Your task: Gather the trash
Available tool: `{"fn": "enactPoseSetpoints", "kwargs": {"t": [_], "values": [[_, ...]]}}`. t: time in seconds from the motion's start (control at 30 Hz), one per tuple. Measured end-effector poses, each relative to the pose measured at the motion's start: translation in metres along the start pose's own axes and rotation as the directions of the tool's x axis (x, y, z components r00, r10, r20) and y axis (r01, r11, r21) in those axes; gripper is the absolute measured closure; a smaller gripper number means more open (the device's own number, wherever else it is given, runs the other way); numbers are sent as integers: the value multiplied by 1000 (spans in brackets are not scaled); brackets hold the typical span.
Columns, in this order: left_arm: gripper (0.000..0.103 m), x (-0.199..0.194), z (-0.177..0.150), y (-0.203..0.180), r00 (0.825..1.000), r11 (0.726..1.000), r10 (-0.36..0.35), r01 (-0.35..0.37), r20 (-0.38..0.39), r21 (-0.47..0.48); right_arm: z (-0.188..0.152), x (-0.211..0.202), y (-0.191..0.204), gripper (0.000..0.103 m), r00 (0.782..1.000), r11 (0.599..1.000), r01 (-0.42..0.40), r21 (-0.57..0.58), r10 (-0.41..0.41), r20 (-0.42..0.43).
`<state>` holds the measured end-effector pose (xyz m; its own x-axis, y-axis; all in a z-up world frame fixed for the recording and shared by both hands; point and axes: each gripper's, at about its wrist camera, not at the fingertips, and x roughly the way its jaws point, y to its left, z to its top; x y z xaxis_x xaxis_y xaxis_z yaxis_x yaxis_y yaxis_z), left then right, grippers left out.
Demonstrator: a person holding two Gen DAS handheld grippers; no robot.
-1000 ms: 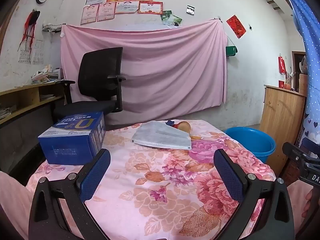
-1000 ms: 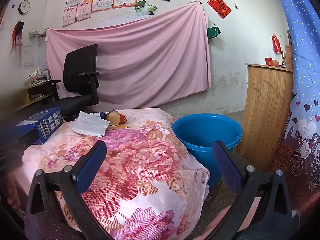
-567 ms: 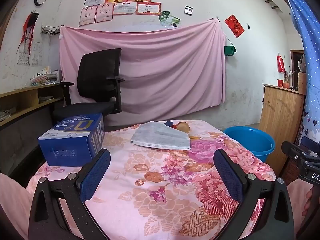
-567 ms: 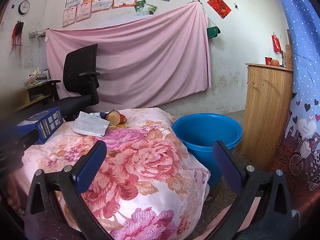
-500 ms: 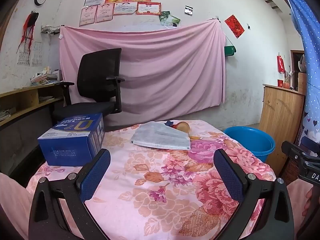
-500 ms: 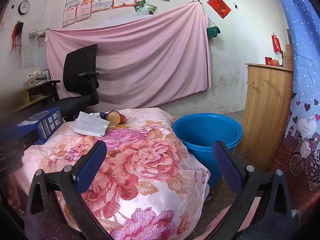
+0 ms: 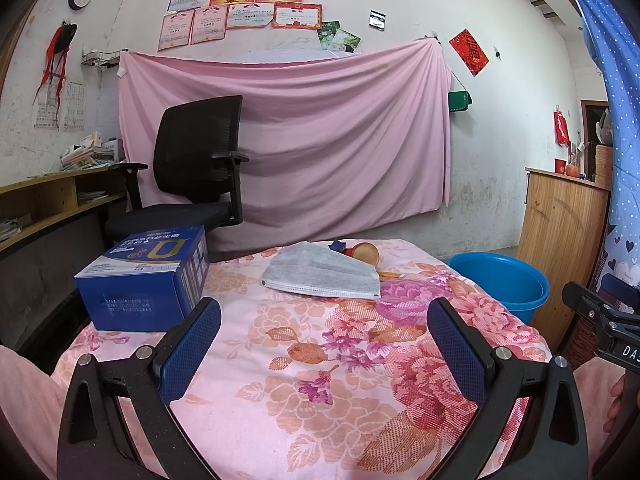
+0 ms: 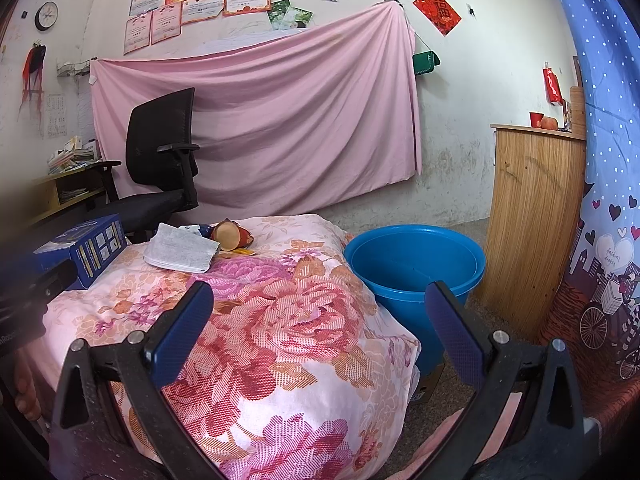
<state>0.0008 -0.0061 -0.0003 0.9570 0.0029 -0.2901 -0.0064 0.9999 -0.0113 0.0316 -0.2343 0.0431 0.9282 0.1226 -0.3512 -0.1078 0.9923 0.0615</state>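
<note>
A grey face mask (image 7: 320, 272) (image 8: 182, 251) lies flat at the far middle of the floral-covered table (image 7: 320, 360). Just behind it sit a brown fruit core (image 7: 366, 254) (image 8: 230, 235) and a small dark blue scrap (image 7: 338, 245). A blue cardboard box (image 7: 148, 276) (image 8: 86, 248) stands at the table's left. My left gripper (image 7: 324, 340) hovers open over the near part of the table, nothing between its fingers. My right gripper (image 8: 320, 328) is open above the table's right corner, also holding nothing. A blue bucket (image 8: 414, 264) (image 7: 498, 282) stands on the floor to the right of the table.
A black office chair (image 7: 196, 176) stands behind the table before a pink sheet on the wall. A wooden cabinet (image 8: 532, 216) is right of the bucket, a blue curtain (image 8: 600, 200) at the far right, and a low shelf (image 7: 48, 200) with books on the left.
</note>
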Motion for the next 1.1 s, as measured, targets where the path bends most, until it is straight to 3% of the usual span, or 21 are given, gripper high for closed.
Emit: {"fn": "enactPoseSetpoints", "kwargs": {"t": [1.1], "values": [[2,2,-1,0,1000,1000,-6,6,-1,2,0,1,-1,0,1000,1000,-2,5,2,-3]]}}
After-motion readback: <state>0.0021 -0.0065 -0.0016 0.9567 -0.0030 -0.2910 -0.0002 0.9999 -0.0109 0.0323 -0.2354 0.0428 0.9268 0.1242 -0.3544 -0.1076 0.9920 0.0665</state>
